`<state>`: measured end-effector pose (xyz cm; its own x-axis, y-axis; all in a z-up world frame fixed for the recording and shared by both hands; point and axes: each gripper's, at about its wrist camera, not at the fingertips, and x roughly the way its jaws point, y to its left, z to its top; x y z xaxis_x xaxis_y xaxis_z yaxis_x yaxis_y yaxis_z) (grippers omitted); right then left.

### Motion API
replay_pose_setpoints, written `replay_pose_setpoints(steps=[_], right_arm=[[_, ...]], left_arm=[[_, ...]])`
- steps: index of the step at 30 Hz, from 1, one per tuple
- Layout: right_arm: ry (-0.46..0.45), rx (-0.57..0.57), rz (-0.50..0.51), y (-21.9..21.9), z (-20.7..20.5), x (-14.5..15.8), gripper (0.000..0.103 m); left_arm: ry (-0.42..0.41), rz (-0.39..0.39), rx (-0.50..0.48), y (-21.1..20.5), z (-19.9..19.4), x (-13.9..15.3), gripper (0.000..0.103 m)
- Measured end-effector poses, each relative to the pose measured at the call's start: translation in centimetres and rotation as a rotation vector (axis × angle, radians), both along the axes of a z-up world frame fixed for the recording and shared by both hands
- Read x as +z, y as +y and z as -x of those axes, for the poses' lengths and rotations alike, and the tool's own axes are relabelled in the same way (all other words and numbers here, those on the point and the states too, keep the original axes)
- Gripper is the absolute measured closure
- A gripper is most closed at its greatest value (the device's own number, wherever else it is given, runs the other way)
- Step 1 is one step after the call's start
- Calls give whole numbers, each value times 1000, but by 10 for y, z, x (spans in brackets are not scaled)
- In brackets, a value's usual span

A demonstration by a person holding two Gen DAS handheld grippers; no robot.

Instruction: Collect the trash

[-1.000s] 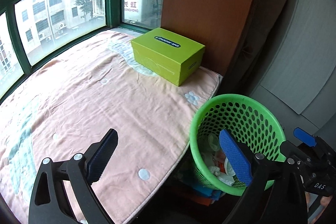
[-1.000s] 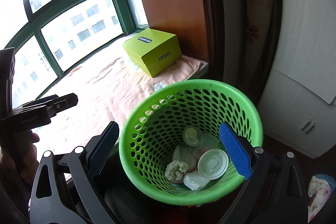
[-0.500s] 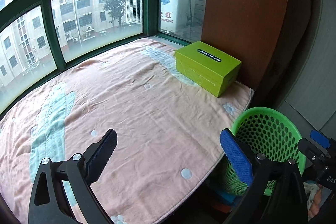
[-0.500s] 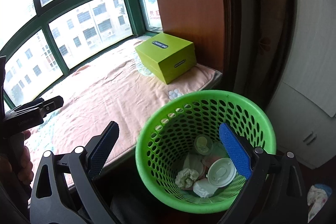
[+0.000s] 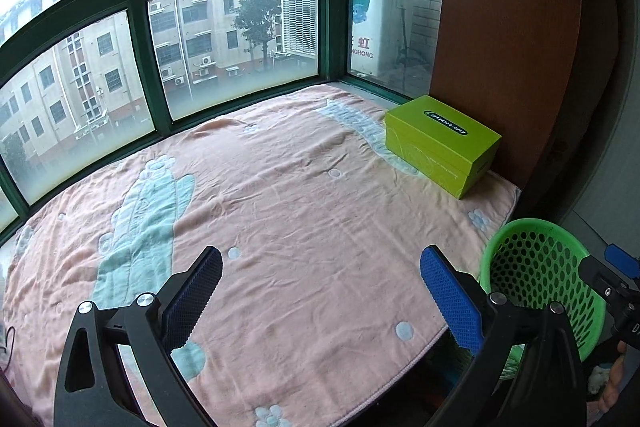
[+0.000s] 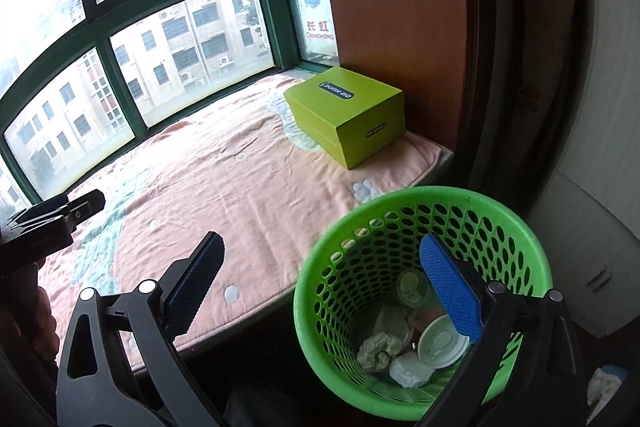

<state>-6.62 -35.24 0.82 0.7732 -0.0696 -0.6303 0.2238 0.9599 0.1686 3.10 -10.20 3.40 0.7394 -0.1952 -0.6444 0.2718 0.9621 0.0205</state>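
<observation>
Hovering above a pink blanket (image 5: 304,211) spread over a window-seat platform, the left gripper (image 5: 320,291) has its blue-padded fingers (image 5: 450,297) spread wide with nothing between them. A lime-green box (image 5: 442,143) sits at the far right end of the blanket, close against a brown wooden panel (image 5: 508,39), with green-framed windows (image 5: 236,55) curving along the back. At the lower right of the left wrist view stands the green perforated basket (image 5: 540,291), just beside the blanket's edge and lower than it, and the right gripper (image 5: 616,279) shows at the frame's right border near the basket's rim. From the right wrist view, the right gripper (image 6: 320,287) hangs over the near-left part of that basket (image 6: 516,227), its fingers (image 6: 450,287) likewise wide apart and empty; one finger is seen against the blanket (image 6: 224,179), the other against the basket's inside. The trash lies at the bottom of the basket: a white round lid (image 6: 442,341), a crumpled tissue (image 6: 378,347), a white wad (image 6: 410,373) and a small round cup (image 6: 412,287). The left gripper (image 6: 60,215) appears at the left edge of this view, over the blanket, with the box (image 6: 348,115) well beyond it.
</observation>
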Motion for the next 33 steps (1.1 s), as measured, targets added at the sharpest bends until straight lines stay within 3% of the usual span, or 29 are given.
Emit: replay_pose_setpoints(steps=[33], right_arm=[[-4,30,18,20,-12,0,5]], left_arm=[[1,16,78,23,2,-1,7]])
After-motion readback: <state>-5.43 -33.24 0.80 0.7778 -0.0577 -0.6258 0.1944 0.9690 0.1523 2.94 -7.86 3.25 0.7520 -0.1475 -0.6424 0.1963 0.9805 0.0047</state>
